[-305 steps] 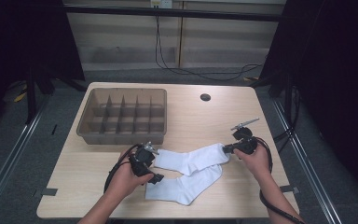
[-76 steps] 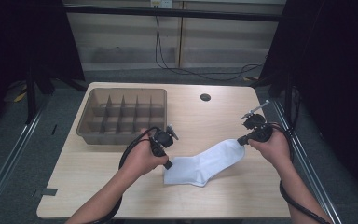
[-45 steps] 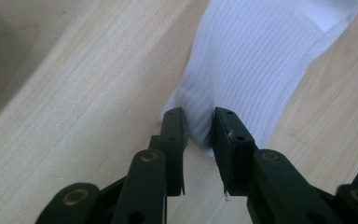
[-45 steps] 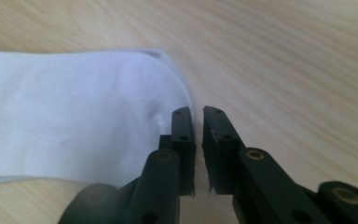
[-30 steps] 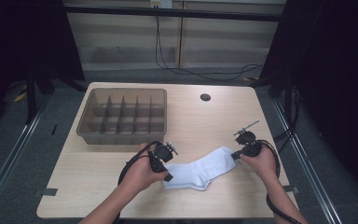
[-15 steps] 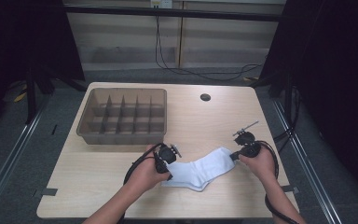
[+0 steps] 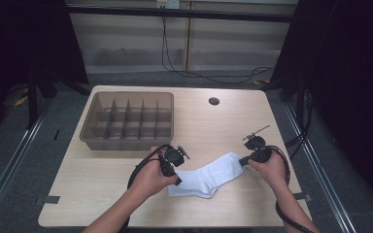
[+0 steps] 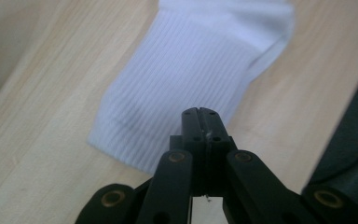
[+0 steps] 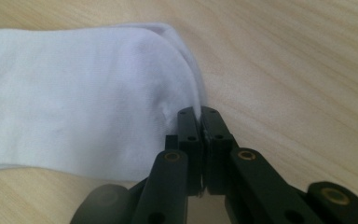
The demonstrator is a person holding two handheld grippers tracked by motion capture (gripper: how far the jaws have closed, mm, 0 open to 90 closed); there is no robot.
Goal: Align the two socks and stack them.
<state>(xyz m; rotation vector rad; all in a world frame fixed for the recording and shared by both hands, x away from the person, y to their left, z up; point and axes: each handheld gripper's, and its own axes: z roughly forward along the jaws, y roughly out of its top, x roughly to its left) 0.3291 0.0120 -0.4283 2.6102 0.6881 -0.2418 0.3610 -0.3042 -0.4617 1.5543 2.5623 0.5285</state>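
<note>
The white socks (image 7: 208,176) lie stacked as a pair on the table (image 7: 102,194), in front of the divided tray (image 7: 128,120). The left gripper (image 8: 199,113) has just been closing and now pinches the ribbed cuff end, while the right gripper (image 9: 199,114) is clamped on the toe end. The step in hand seems to be folding or rolling the pair, so the next move likely calls for lifting one end over the other without letting the two layers slip apart.

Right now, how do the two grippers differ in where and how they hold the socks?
The left gripper is at the ribbed cuff end of the socks, near the tray; the right gripper is at the smooth toe end. In the left gripper view the jaws sit over the cuff edge; in the right gripper view they pinch the toe tip. Both are shut.
</note>
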